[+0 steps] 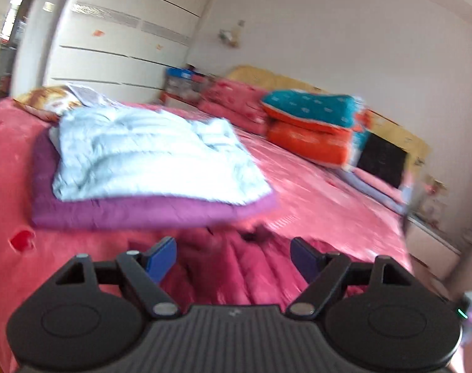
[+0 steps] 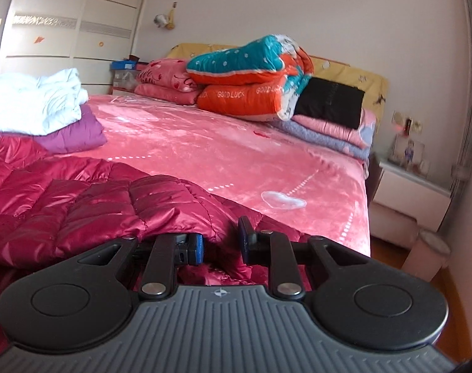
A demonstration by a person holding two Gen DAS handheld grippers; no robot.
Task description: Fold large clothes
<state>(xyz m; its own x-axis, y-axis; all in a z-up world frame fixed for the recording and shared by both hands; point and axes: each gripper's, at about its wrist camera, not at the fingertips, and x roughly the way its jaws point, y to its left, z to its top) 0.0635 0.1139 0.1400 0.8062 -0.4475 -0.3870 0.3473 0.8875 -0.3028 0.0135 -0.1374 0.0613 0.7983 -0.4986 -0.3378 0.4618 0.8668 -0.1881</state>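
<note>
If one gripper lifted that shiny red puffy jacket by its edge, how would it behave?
The red puffy jacket would probably droop: it already lies in soft folds on the bed. Its glossy shell looks slippery, so it might slide. The puffed quilting suggests it is light for its bulk.

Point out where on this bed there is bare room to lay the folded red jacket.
Free: the pink bedspread between the red puffer jacket and the orange-and-teal quilt, out to the heart print at the right edge. Crowded: the headboard end with stacked bedding, and the left with the white jacket on the purple one.
</note>
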